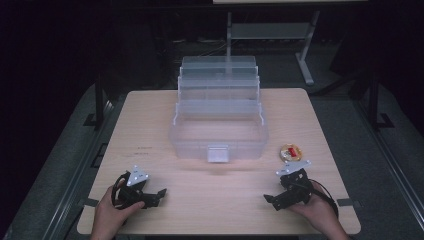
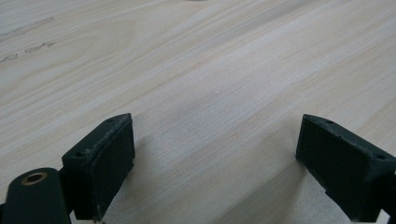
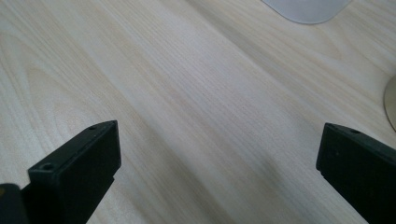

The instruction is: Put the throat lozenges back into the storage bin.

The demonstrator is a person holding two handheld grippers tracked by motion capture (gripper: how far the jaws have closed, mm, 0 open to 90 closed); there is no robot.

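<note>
work not begun. both grippers rest low on the counter (image 1: 150, 115), left gripper (image 1: 161, 193) and right gripper (image 1: 268, 199) fingers spread, empty. round tin (image 1: 290, 151) just beyond right gripper, beside open clear box (image 1: 219, 131); still to grasp.

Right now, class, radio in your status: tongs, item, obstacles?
Left tongs open, empty. Right tongs open, empty. Small round tin beside right tongs, untouched. Clear tiered box open, path unobstructed.
</note>
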